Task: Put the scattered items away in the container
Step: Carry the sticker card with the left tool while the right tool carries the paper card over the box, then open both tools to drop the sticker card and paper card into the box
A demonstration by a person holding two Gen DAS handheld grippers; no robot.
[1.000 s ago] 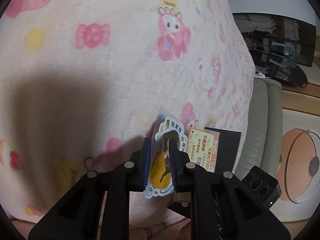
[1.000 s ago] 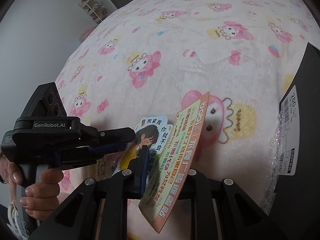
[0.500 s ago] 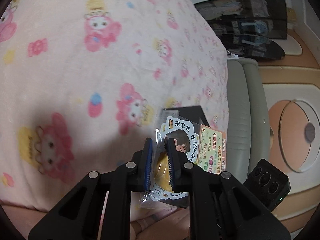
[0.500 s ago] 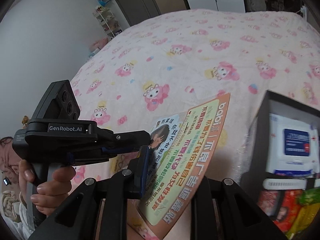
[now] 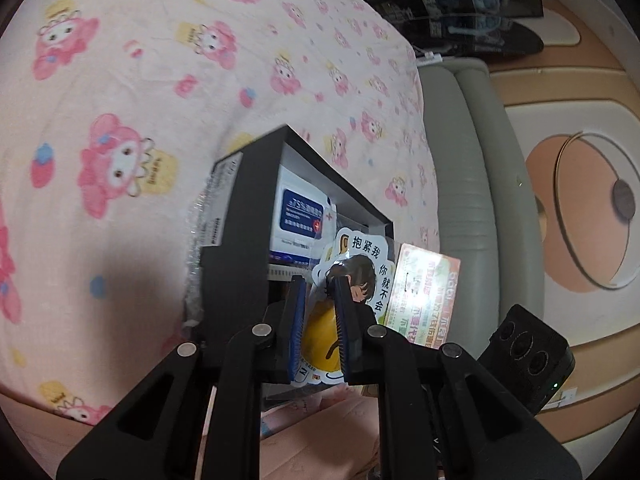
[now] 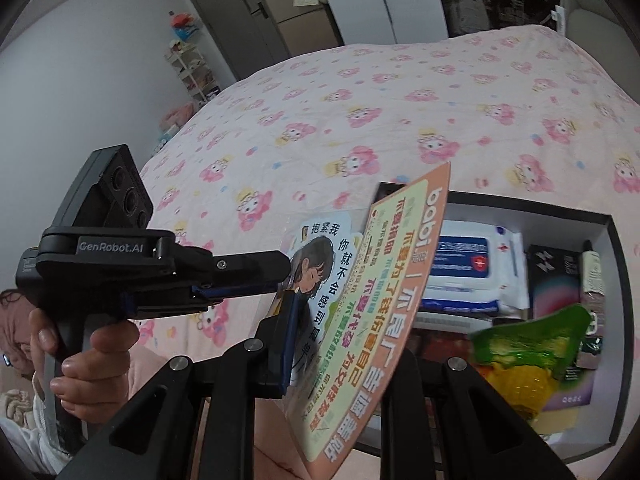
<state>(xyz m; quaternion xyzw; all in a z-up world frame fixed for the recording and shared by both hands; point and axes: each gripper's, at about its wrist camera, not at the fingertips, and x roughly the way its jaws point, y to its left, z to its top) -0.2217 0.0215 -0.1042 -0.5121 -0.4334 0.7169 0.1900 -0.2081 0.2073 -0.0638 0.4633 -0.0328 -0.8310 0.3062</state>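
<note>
My left gripper [image 5: 320, 300] is shut on a cartoon girl sticker pack [image 5: 360, 268], held upright at the near edge of the black box [image 5: 240, 216]. The pack also shows in the right wrist view [image 6: 320, 264], pinched by the left gripper [image 6: 280, 276]. My right gripper [image 6: 332, 340] is shut on an orange printed card [image 6: 380, 300], held tilted over the box's [image 6: 612, 264] left end. The card shows in the left wrist view [image 5: 424, 292] just right of the sticker pack. The box holds a wet wipes pack [image 6: 468, 264], a green and yellow snack bag [image 6: 528, 352] and other items.
The box lies on a bed with a pink cartoon blanket [image 5: 160, 80]. A grey padded headboard [image 5: 472, 184] runs along the bed's right side. Beyond the bed stand a door [image 6: 224, 12] and a small shelf [image 6: 188, 68].
Both grippers have risen and swung toward the black box with their items. The box's inside has come into full view under the card and sticker pack.
</note>
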